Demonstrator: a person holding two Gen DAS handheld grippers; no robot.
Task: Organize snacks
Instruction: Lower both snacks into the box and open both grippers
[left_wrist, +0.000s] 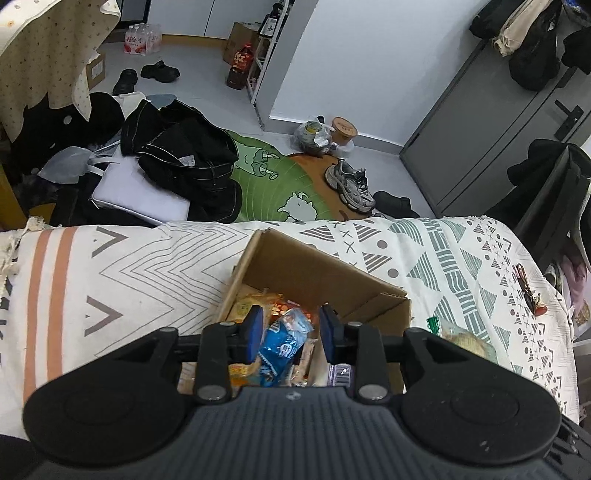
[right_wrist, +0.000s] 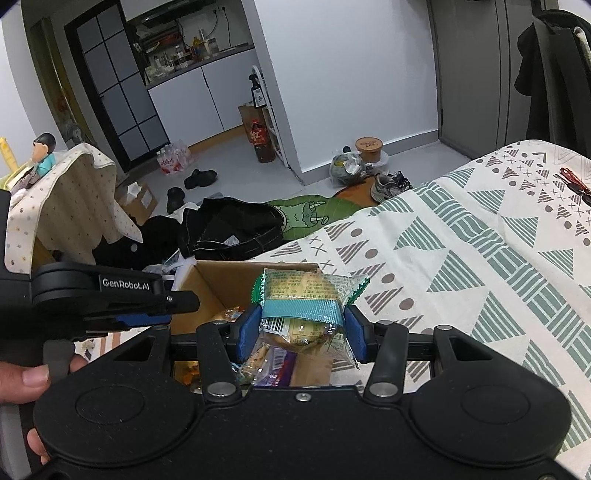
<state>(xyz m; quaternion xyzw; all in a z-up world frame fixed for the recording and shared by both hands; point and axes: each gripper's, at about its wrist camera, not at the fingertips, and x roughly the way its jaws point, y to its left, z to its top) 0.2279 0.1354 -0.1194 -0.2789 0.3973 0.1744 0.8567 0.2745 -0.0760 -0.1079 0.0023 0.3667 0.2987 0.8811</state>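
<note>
Inside the cardboard box (left_wrist: 314, 269) lie assorted snack packets; left gripper (left_wrist: 291, 328) hovers open-fingered above, right gripper (right_wrist: 301, 328) pinches a clear-wrapped pastry packet (right_wrist: 306, 295).

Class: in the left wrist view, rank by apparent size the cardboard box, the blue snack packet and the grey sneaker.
1. cardboard box
2. blue snack packet and grey sneaker: look alike; the packet lies far nearer the camera, so not ranked.
</note>
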